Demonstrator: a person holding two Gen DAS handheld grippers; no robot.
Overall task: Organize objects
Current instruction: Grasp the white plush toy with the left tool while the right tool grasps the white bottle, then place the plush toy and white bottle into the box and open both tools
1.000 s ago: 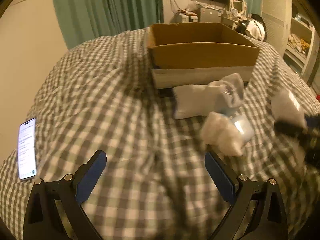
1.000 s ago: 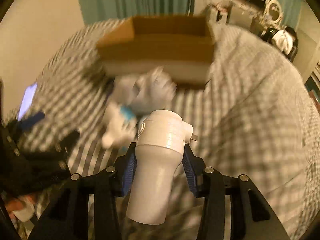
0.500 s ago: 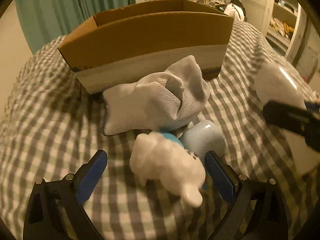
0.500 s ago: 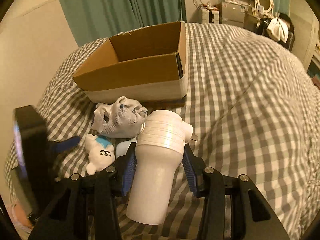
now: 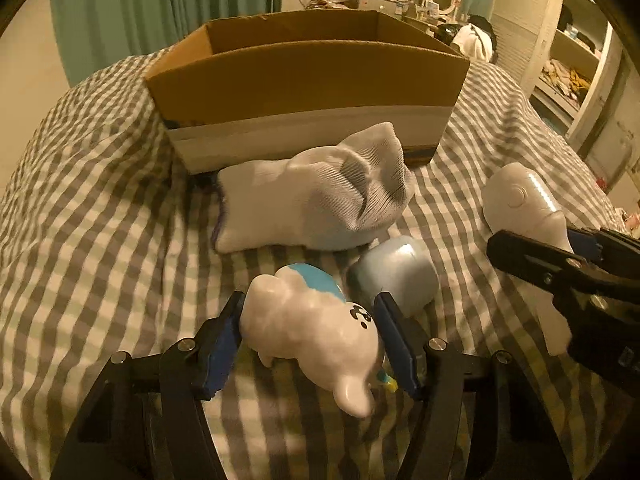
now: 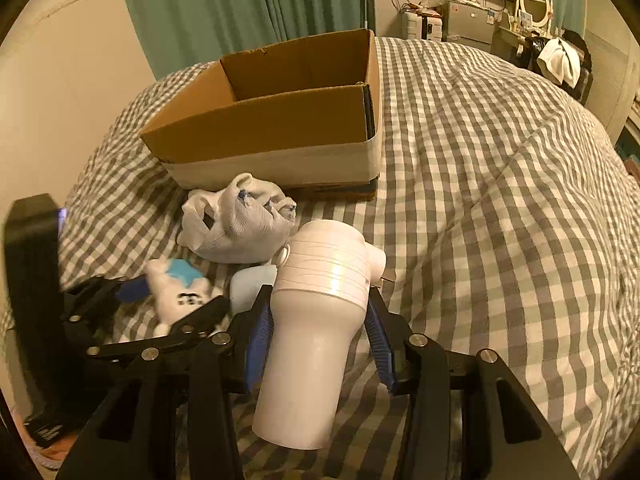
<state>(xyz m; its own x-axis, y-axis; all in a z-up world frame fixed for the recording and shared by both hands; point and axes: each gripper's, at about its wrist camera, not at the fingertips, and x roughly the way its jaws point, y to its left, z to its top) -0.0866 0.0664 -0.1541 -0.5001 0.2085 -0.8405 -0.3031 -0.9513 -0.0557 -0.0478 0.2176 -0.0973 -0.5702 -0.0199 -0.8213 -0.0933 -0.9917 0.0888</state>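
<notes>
1. Checked bedding (image 6: 500, 184) covers a bed in a dim room.
2. Left gripper (image 5: 310, 338) has just been closing its jaws; both blue pads now touch the white toy (image 5: 316, 328) lying on the bed.
3. Right gripper (image 6: 320, 340) clamps a white bottle (image 6: 316, 332).
4. Just beyond lie a pale blue case (image 5: 394, 272) and a glove (image 5: 316, 204).
5. Farthest, an open box (image 5: 304, 80).

One box (image 5: 304, 80), one glove (image 5: 312, 204), one figurine (image 5: 316, 332), one bottle (image 6: 316, 320) — perhaps one case (image 5: 392, 276).
</notes>
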